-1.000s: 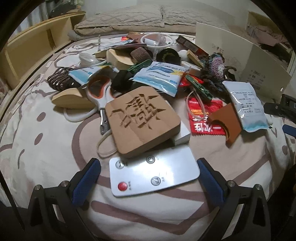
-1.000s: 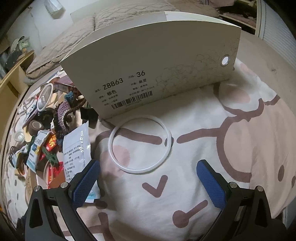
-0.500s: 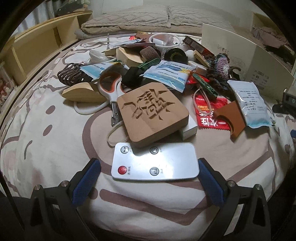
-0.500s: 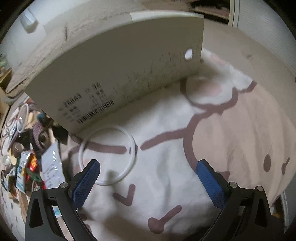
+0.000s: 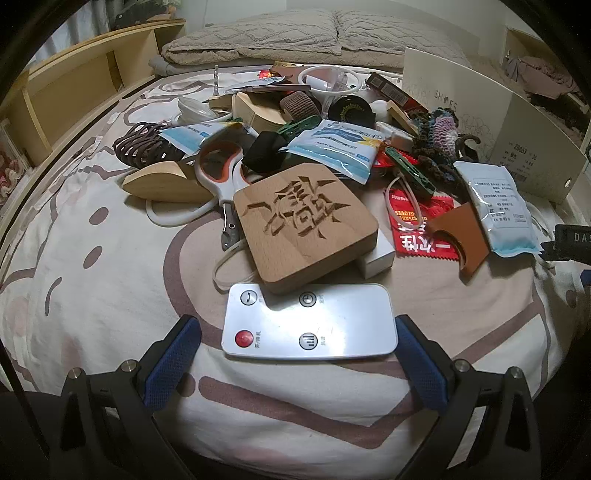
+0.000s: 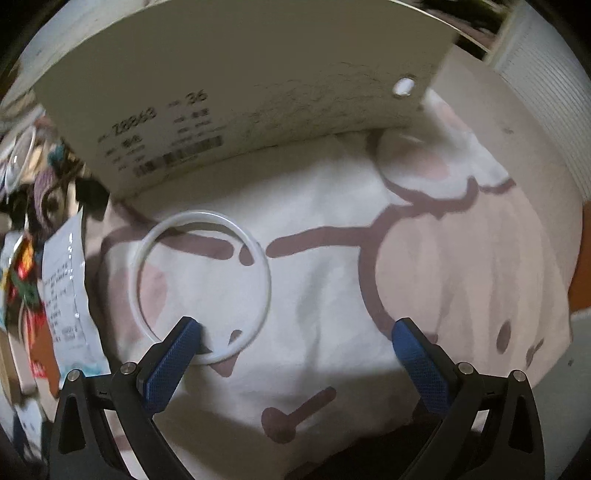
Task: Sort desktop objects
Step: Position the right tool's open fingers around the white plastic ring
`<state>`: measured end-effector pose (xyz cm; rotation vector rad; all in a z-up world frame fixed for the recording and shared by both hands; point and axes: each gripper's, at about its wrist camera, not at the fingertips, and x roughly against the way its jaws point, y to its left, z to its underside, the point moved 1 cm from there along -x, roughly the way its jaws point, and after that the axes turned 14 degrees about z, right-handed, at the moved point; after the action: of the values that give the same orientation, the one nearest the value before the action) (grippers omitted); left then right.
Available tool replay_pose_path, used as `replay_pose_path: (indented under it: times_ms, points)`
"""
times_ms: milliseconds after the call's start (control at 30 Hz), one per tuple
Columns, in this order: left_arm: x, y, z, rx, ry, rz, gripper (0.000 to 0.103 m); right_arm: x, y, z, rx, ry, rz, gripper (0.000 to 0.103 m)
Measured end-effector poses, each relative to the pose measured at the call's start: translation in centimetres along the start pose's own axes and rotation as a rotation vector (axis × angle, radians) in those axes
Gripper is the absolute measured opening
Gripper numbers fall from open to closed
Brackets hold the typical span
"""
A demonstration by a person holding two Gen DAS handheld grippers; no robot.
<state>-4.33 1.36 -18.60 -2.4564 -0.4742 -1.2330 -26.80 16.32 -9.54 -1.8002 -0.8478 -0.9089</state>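
Note:
A white remote control [image 5: 309, 325] with a red button lies flat on the bedspread between the blue pads of my left gripper [image 5: 295, 354], which is open around it. Just beyond it rests a carved wooden block [image 5: 306, 221], partly on a white box [image 5: 376, 254]. Scissors [image 5: 221, 177], blue-and-white packets [image 5: 336, 147], a red glove packet [image 5: 413, 221] and other clutter form a pile behind. In the right wrist view a white ring [image 6: 201, 284] lies on the bedspread; my open right gripper [image 6: 295, 354] has its left pad over the ring's near edge.
A cream shoebox [image 6: 240, 88] stands on edge behind the ring and also shows as the shoebox [image 5: 517, 125] right of the pile. A wooden shelf unit [image 5: 74, 88] lines the left side. Pillows [image 5: 314, 33] lie at the head of the bed.
The left gripper has swung so the remote sits square between its pads. The right gripper has shifted right and closer, bringing the ring under its left pad.

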Motion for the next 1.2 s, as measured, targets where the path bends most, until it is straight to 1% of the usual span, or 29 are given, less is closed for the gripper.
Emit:
replay_pose_path:
  times_ms: [100,167,267,500,667,833,933,1000,1133,1200]
  points:
    - [0.0,0.0,0.0,0.003,-0.001,-0.001,0.103,0.0,0.1,-0.6,0.068,0.031,-0.007,0.103]
    - [0.0,0.0,0.0,0.004,0.0,-0.001,0.103,-0.3,-0.1,-0.9,0.1,0.071,-0.028,0.103]
    - [0.0,0.1,0.0,0.005,-0.002,0.001,0.103,-0.9,-0.8,-1.2,0.099,0.126,-0.051,0.103]
    - [-0.1,0.1,0.0,0.012,-0.002,-0.002,0.103,-0.9,-2.6,-1.7,0.095,0.141,-0.002,0.103]
    - [0.0,0.1,0.0,0.013,-0.003,-0.003,0.103,-1.3,-3.3,-2.1,0.095,0.167,0.008,0.103]
    - [-0.1,0.1,0.0,0.015,-0.004,-0.004,0.103,-1.1,-3.6,-2.2,0.103,0.154,0.032,0.103]
    - [-0.1,0.1,0.0,0.015,-0.004,-0.005,0.103,-0.4,-3.6,-2.1,0.094,0.127,0.012,0.103]
    - [-0.1,0.1,0.0,0.018,-0.005,-0.007,0.103,0.4,-3.5,-1.9,0.07,0.091,-0.028,0.103]
    - [-0.1,0.1,0.0,0.019,-0.004,-0.009,0.103,2.4,-3.2,-0.8,0.019,0.007,-0.149,0.103]
    - [-0.1,0.1,0.0,0.021,-0.002,-0.008,0.103,3.0,-3.0,-0.3,-0.002,-0.024,-0.188,0.103]
